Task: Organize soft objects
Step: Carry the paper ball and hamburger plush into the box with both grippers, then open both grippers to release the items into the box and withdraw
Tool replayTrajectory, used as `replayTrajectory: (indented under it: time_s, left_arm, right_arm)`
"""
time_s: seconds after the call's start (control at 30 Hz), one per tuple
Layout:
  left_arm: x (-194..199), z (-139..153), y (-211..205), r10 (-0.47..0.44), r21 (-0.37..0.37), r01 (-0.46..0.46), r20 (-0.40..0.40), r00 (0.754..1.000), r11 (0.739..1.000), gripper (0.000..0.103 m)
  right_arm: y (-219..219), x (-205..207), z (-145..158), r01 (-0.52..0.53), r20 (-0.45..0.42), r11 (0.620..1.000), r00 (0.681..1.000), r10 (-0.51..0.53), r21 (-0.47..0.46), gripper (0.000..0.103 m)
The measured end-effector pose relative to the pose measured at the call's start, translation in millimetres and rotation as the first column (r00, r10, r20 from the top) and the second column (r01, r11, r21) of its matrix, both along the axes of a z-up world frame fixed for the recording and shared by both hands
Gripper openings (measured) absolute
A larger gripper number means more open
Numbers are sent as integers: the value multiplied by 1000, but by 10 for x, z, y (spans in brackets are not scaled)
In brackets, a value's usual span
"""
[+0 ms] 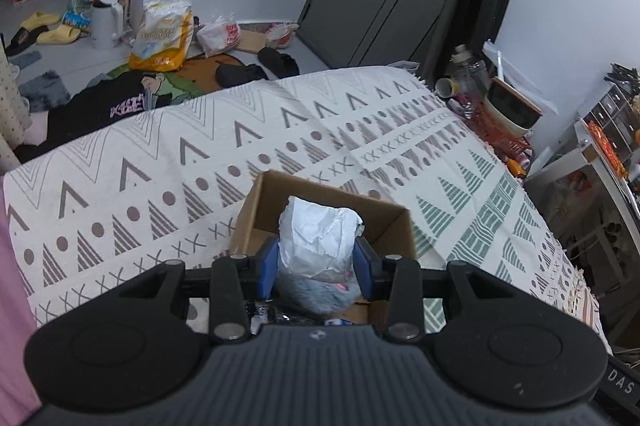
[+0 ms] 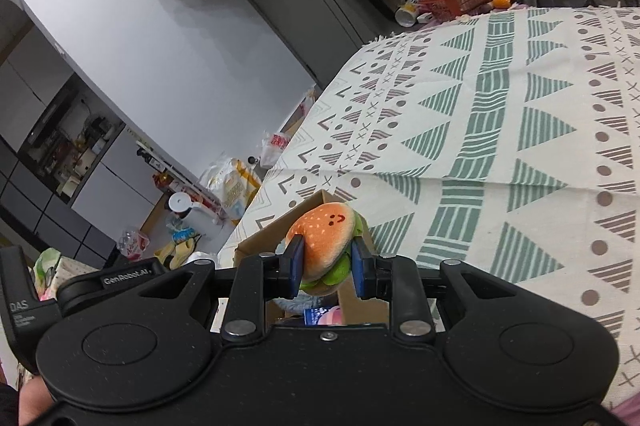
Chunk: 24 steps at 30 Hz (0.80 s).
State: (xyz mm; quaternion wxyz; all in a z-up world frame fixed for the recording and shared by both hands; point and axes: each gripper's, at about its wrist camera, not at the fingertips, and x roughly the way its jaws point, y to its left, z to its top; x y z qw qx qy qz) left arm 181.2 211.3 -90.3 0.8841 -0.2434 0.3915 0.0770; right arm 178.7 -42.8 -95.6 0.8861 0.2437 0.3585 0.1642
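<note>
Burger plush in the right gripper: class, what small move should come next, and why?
Probably lower it a little and open. The right gripper pinches the burger plush just above the open cardboard box, where other items already lie, while the left gripper holds crumpled white paper over that box.

Both the left gripper (image 1: 316, 258) and right gripper (image 2: 326, 260) have jaws clamped on held items.

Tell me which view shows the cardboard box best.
The left wrist view: the cardboard box opens toward the camera, showing its inner walls and far rim on the patterned cloth. The right wrist view shows only a corner of it, the rest hidden behind the burger plush and the right tool.
</note>
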Motion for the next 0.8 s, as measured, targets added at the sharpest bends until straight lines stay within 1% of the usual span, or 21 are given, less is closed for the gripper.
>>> replayTrajectory:
  time_s: [0.3,0.4,0.5,0.6,0.67,0.77,0.8]
  left_arm:
    - [90,-237,150,29,-3,-29,-52,998,1000,39]
    - [119,-280,159,33,7,-32,-63,998,999,39]
    - [139,-296,162,32,2,-32,-57,998,999,43]
    - [160,-303,147,21,-7,-22,-57,998,1000,50]
    - [164,-310,133,21,6,-20,-64,998,1000,50]
    - [155,-305,136,25,5,-24,-60,998,1000,51]
    - [151,-305,142,29,6,-28,-61,998,1000,51]
  right_arm:
    - [224,177,-141,-27,-35,999,999,26,-20,24]
    - [294,223,-163,-36,-39,999,999,35,-24,24]
    - [359,246,-182,-46,-42,999,998,44,-29,25]
    - [413,274,-202,-51,-40,998,998,49,-45,25]
    - [444,291,-211,-56,-43,997,998,54,-48,26]
    - [494,304,-211,-66,-41,996,997,64,-54,26]
    - [518,319,-203,-71,-37,996,997,69,-61,30]
